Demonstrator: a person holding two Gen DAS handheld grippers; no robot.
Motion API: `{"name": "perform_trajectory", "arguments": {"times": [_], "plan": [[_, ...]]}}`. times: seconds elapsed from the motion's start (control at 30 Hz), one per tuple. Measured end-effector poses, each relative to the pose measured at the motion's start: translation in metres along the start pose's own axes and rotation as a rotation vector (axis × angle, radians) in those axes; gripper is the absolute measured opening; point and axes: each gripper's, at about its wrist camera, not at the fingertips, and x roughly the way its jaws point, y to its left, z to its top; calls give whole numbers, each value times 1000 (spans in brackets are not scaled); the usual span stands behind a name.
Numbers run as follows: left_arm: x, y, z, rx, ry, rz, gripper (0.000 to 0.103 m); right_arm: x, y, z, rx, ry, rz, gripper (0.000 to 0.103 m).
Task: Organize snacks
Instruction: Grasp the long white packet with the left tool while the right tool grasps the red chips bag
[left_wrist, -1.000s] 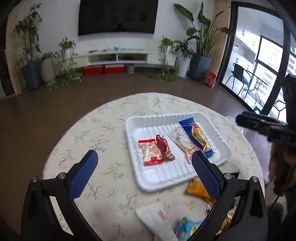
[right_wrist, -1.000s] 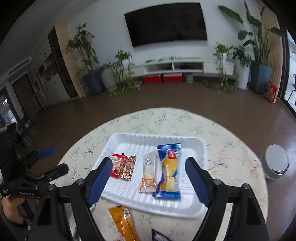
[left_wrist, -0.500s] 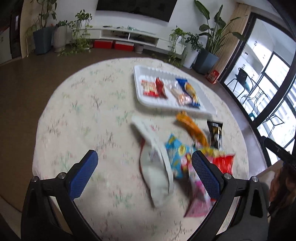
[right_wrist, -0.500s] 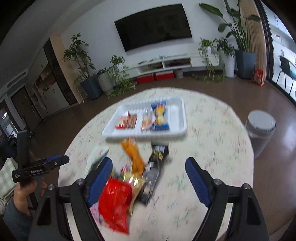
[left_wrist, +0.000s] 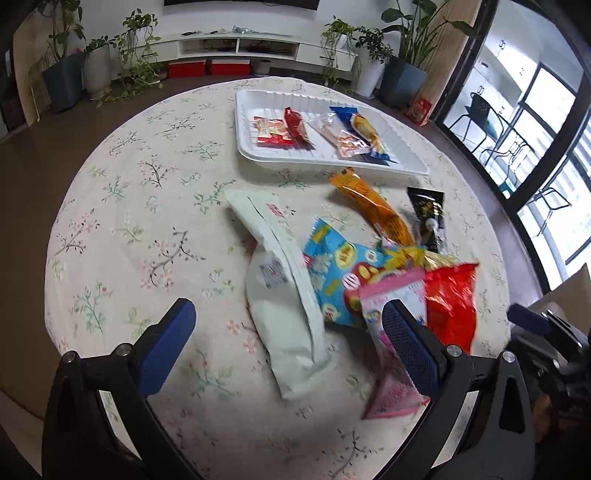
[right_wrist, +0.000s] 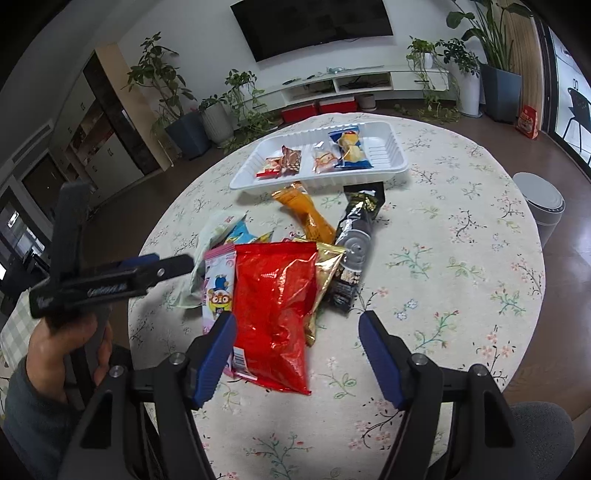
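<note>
A white tray (left_wrist: 258, 155) at the far side of the round table holds several small snacks; it also shows in the right wrist view (right_wrist: 388, 162). A pile of bags lies nearer: a white bag (left_wrist: 280, 295), a blue bag (left_wrist: 332, 273), a pink bag (left_wrist: 391, 391), a red bag (right_wrist: 273, 314), an orange packet (right_wrist: 310, 214) and a black packet (right_wrist: 354, 243). My left gripper (left_wrist: 288, 339) is open and empty above the white bag. My right gripper (right_wrist: 299, 354) is open and empty above the red bag.
The table has a floral cloth (left_wrist: 140, 206). A grey round bin (right_wrist: 543, 203) stands on the floor to the right of the table. Potted plants (right_wrist: 184, 110) and a low TV shelf (right_wrist: 351, 81) line the far wall.
Both grippers have pulled back from the tray toward the near side of the table. The pile of loose bags has come into view under them. Both stay open.
</note>
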Motion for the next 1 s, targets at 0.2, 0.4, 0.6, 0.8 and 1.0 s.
{"name": "perform_trajectory", "arguments": {"times": [0.2, 0.4, 0.6, 0.8, 1.0], "plan": [[30, 21, 22, 10, 61, 59, 101, 5, 1, 0, -4, 14, -5, 72], [53, 31, 24, 20, 107, 94, 79, 14, 1, -1, -13, 34, -7, 71], [65, 37, 33, 48, 116, 113, 71, 21, 5, 0, -26, 45, -13, 71], [72, 33, 41, 115, 128, 146, 35, 27, 9, -2, -55, 68, -34, 68], [67, 30, 34, 151, 122, 137, 19, 30, 13, -2, -63, 85, -33, 61]]}}
